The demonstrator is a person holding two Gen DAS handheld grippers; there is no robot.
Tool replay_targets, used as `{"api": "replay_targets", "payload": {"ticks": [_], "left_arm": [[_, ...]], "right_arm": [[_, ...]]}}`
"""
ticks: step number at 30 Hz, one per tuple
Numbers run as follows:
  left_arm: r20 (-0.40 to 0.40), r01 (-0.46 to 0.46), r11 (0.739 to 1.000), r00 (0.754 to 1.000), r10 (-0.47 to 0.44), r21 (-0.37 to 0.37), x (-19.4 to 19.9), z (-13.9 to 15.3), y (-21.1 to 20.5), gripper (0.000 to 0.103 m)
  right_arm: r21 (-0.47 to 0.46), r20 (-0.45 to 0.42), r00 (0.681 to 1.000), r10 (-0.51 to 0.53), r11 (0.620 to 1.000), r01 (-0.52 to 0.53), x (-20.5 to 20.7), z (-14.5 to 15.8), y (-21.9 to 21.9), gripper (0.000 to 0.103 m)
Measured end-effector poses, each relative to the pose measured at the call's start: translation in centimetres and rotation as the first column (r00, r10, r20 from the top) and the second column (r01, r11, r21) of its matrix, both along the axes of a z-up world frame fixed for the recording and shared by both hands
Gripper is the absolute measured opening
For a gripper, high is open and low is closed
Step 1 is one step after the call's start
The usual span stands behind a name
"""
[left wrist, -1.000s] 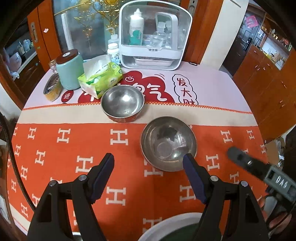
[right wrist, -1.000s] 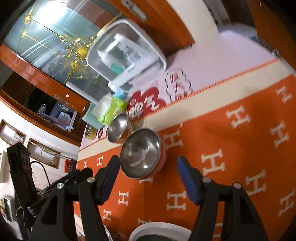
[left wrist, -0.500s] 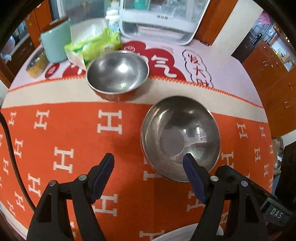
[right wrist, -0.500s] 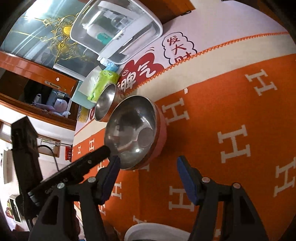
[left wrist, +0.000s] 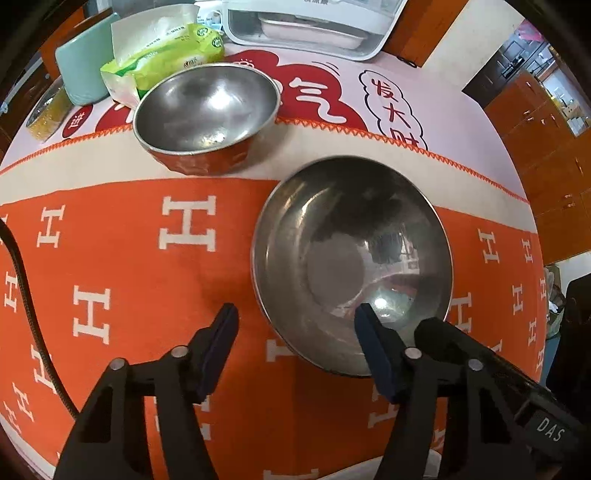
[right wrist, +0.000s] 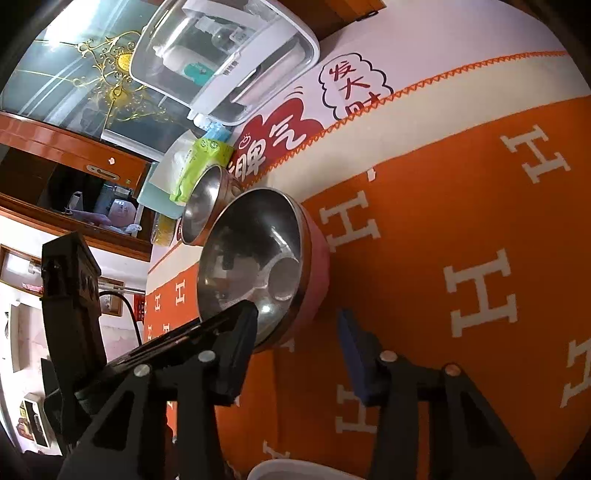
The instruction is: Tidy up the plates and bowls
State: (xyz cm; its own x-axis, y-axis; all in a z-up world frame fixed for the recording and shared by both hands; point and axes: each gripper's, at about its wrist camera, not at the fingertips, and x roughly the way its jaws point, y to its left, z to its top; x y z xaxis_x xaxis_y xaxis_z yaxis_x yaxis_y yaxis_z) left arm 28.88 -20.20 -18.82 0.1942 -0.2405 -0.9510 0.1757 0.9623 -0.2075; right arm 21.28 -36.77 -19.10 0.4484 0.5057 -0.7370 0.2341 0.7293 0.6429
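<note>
Two steel bowls with red-orange outsides stand on the orange table cloth. The near bowl [left wrist: 351, 262] lies just ahead of my left gripper [left wrist: 295, 328], which is open, its right finger [left wrist: 373, 343] over the bowl's near rim. The far bowl [left wrist: 207, 110] stands behind it to the left. In the right wrist view the near bowl [right wrist: 258, 266] sits ahead of my open right gripper [right wrist: 299, 328], whose left finger [right wrist: 240, 339] overlaps the rim. The far bowl [right wrist: 201, 203] is behind. A white plate rim [right wrist: 295, 470] shows at the bottom edge.
At the table's back stand a white lidded storage box [left wrist: 310, 26], a green tissue pack [left wrist: 162, 59], a mint canister [left wrist: 86, 62] and a yellow tape roll [left wrist: 46, 114]. A black cable [left wrist: 22, 280] runs along the left. Wooden cabinets stand at the right.
Both grippers have moved forward and down toward the near bowl, which now looks much larger. Both stay open. The bowls have not moved.
</note>
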Motion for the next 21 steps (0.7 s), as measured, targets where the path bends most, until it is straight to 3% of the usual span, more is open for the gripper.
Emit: {"api": "replay_targets", "payload": {"ticks": [2,6,12,21], "left_arm": [[-0.010,0.000,1.000,1.000,0.000,-0.002,-0.1,-0.3,-0.1,0.052],[-0.024,-0.011,1.000,1.000,0.011,-0.013,-0.3,-0.6,-0.1,0.050],[-0.057,-0.017,0.999,0.998,0.015,-0.037,-0.7,-1.2,-0.2,0.032],[-0.069,-0.023,0.998,0.997,0.020,-0.050,-1.9,-1.3,-0.1,0.025]], "right_arm": [[0.005,-0.001,1.000,0.003,1.000,-0.003,0.1,-0.1,0.1,0.039],[0.006,0.006,1.000,0.010,1.000,-0.010,0.0,-0.2,0.1,0.034],[0.007,0.012,1.000,0.018,1.000,-0.018,-0.1,-0.2,0.0,0.021],[-0.026,-0.018,1.000,0.024,0.999,-0.024,-1.3,-0.4,-0.1,0.015]]}}
